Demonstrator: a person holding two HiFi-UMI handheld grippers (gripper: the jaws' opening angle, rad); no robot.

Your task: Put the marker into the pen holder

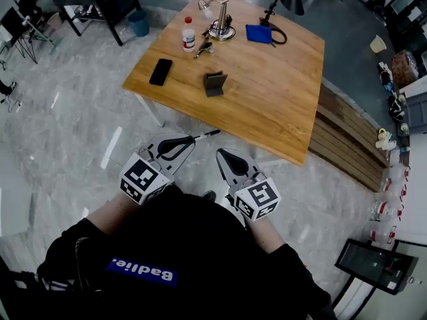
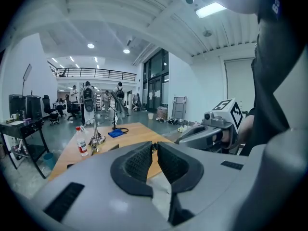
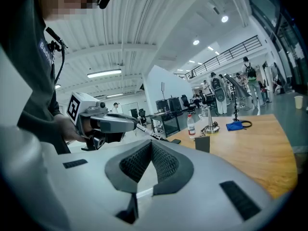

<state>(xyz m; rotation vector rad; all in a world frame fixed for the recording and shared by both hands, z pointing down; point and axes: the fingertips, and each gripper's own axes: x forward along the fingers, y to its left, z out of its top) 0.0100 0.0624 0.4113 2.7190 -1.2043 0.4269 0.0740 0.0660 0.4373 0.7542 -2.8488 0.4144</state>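
Some of the marker (image 1: 207, 135) hides between the left tongs (image 1: 191, 139).

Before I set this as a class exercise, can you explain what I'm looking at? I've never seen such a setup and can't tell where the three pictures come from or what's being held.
There is no robot here: a person holds a hand-held claw in each hand. One picture comes from a camera on the person's head, looking down. The other two come from cameras riding on each claw. The left claw is shut on a marker. The right claw is shut and empty. Ahead, the wooden table carries a dark pen holder, a phone and a bottle.
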